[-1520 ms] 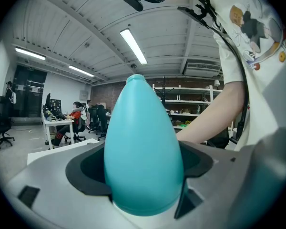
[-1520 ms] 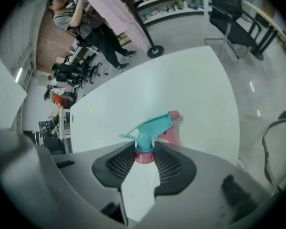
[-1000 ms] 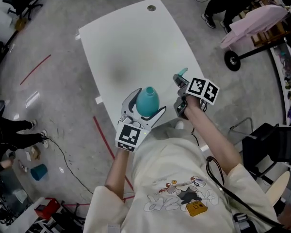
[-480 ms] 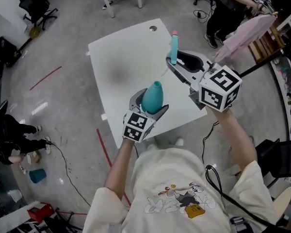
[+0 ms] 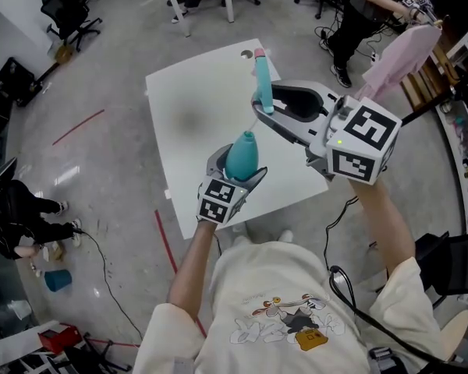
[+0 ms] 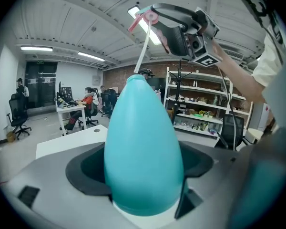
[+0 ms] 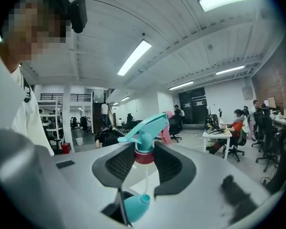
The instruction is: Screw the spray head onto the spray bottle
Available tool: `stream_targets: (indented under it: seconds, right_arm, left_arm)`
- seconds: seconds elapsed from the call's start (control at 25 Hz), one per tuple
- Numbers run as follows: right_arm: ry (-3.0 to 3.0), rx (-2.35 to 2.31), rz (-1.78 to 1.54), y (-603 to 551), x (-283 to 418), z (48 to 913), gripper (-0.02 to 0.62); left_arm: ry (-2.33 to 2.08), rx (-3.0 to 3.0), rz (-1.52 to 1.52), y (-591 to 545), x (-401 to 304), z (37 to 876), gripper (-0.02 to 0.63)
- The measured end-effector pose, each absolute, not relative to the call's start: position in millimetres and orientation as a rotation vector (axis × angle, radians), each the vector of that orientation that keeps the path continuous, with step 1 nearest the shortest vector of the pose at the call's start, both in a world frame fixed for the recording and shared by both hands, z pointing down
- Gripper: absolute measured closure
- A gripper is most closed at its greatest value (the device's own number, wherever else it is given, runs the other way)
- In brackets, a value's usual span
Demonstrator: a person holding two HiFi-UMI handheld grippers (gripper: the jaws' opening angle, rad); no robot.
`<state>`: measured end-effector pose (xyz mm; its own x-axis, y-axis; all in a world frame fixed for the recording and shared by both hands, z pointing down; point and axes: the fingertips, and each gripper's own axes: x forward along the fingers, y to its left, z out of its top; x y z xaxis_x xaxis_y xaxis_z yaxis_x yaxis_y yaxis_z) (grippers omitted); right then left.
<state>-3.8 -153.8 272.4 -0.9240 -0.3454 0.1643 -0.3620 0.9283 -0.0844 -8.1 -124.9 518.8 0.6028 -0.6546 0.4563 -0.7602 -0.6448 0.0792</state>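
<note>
Right claw point(image 5: 266, 104) w/ spray head point(image 5: 261, 75) now higher, level, above bottle point(image 5: 241, 156)

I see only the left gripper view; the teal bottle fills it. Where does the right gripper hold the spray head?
Observer: The right gripper view shows the right gripper shut on the red collar of the spray head.
Operator: Does the tube reach the bottle?
Observer: In that view the white tube hangs down to the spray bottle's open neck; whether its tip is inside, I cannot tell.
Operator: What is under them?
Observer: The head view shows the left gripper and bottle over a white table's near edge.
</note>
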Motion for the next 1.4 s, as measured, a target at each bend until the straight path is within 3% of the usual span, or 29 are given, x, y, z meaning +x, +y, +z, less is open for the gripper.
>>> stream_targets:
  seconds: [0.44, 1.12, 1.4]
  right_arm:
    - [-2.915, 0.263, 0.196, -134, -12, 291, 0.467]
    - [-3.108, -0.41, 0.099, -77, 1, 231, 0.466]
    - [-2.947, -0.642, -0.003, -40, 15, 229, 0.466]
  left_arm:
    - [-1.205, 2.7, 0.392, -131, 13, 453, 0.18]
    - [-1.073, 2.949, 0.109, -84, 32, 338, 0.181]
    - [-0.908, 3.083, 0.265, -57, 47, 333, 0.181]
